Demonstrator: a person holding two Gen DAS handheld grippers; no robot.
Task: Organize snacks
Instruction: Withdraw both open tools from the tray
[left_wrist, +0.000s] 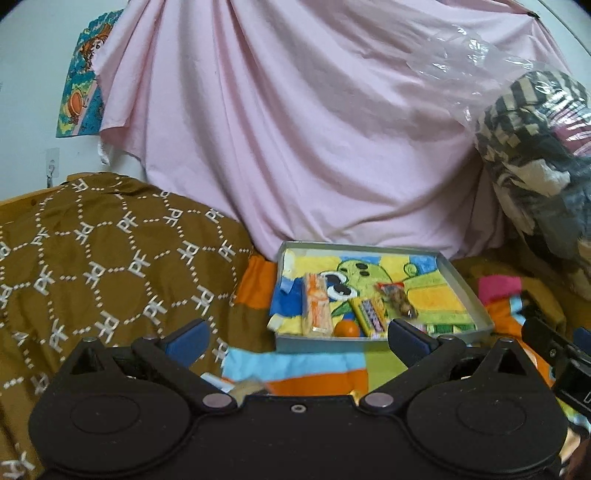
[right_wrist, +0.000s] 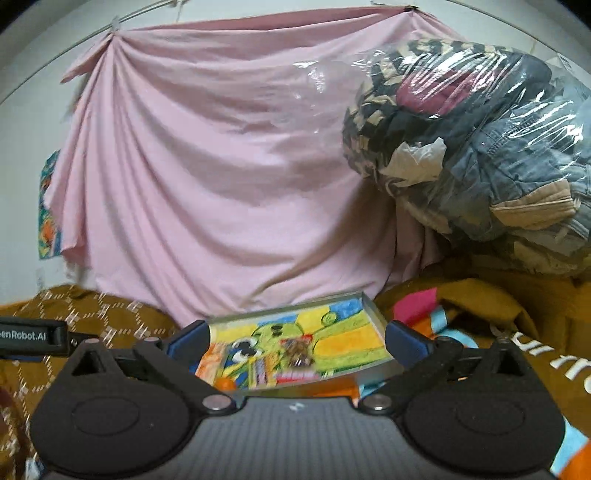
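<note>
Nearest the lens in the left wrist view, the left claw (left_wrist: 297, 334) stands wide apart with nothing between its blue pads, and past it, at about 12 o'clock, a shallow grey tray (left_wrist: 467, 286) rests on a striped blanket (left_wrist: 295, 369) on a bed. The tray is lined with a bright cartoon cloth, and the snacks lie in its near half: an orange-and-white packet (left_wrist: 316, 308) at the left, a small orange round thing (left_wrist: 348, 329) against the near wall, a yellow patterned packet (left_wrist: 367, 314) just right of it, and a clear packet of brown pieces (left_wrist: 397, 301) further right. At 9 o'clock a brown cloth with white lettering (left_wrist: 103, 258) is heaped beside the tray, near its left wall. Behind the tray, a pink sheet (left_wrist: 295, 129) hangs across the wall, and at 2 o'clock a clear plastic bag stuffed with clothes (left_wrist: 535, 147) leans over the far right corner. A picture (left_wrist: 83, 74) shows on the wall at 10 o'clock. In the right wrist view the right claw (right_wrist: 297, 341) is likewise spread wide and empty, the tray lying between and beyond its pads, blurred.
</note>
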